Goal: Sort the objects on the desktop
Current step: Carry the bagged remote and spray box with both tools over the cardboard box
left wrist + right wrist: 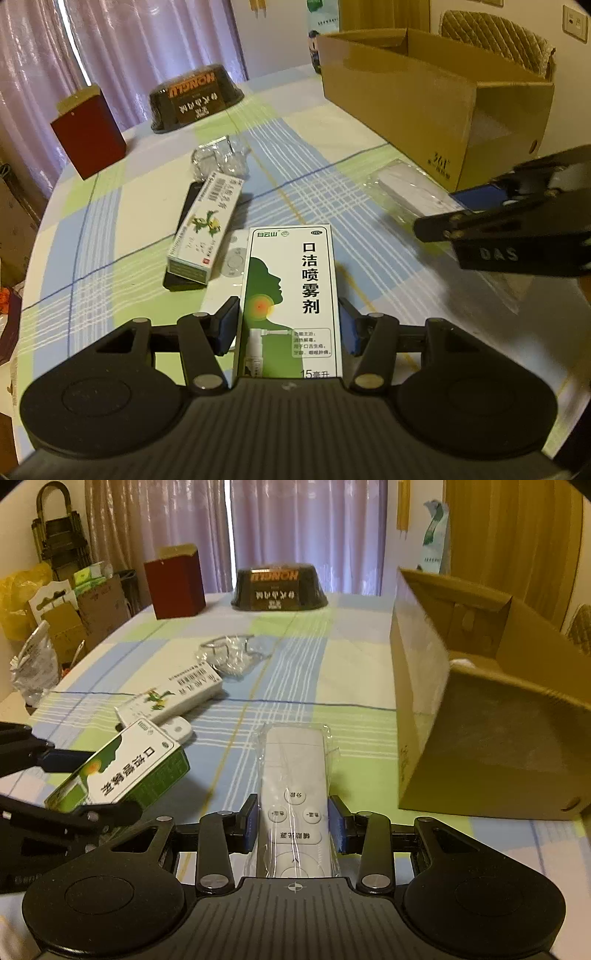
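Observation:
My left gripper (290, 325) is shut on a white-and-green spray box (291, 295). In the right wrist view that box (129, 768) hangs tilted a little above the checked tablecloth, between the left gripper's fingers (55, 758). My right gripper (293, 825) is shut on the near end of a white remote in clear plastic wrap (293, 775). From the left wrist view the wrapped remote (410, 188) lies beside the open cardboard box (424, 107), with the right gripper (443, 214) at its end. Whether the remote touches the cloth I cannot tell.
A long white carton with a green cartoon (201, 229) lies across a black flat object (184, 280) and beside a small white remote (234, 254). Behind them are crumpled clear plastic (221, 158), a red box (88, 136) and a dark bowl package (195, 98). The tall cardboard box (480, 701) stands close on the right.

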Tool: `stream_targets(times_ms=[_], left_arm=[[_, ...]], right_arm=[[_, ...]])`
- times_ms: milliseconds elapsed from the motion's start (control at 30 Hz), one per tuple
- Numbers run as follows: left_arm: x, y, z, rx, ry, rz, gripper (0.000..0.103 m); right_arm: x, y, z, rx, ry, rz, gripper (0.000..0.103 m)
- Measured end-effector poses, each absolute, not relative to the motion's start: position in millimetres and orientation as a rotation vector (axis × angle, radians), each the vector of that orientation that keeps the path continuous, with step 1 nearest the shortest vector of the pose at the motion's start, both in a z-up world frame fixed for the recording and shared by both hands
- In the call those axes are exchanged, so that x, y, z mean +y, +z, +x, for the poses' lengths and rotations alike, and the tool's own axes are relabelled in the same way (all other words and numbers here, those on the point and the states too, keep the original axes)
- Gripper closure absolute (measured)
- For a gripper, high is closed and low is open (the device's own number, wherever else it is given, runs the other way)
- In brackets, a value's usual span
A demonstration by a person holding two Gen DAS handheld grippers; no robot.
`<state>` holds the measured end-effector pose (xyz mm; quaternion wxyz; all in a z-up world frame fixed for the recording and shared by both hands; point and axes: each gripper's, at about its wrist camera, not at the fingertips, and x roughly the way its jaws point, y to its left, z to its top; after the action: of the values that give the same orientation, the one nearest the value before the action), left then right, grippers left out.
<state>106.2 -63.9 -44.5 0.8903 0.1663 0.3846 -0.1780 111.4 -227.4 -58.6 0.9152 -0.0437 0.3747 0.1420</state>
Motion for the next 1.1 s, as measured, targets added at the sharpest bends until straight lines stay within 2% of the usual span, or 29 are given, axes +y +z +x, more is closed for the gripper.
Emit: stream_targets(times_ms=[500,767,1100], left_arm=[[-91,27,89,0.685,-0.407,0.309,0.053],[-128,55,88,0.627,-0.463,0.311,0.053],[-175,76,101,0.585,-0.54,0.314,0.053]], right_arm=[[-261,14,80,0.663,0.231,-0.037,0.066],[-300,54,87,0.592,0.158,-0.011,0.065],[-354,76,115,0.558,0.086,0.008,0.065]])
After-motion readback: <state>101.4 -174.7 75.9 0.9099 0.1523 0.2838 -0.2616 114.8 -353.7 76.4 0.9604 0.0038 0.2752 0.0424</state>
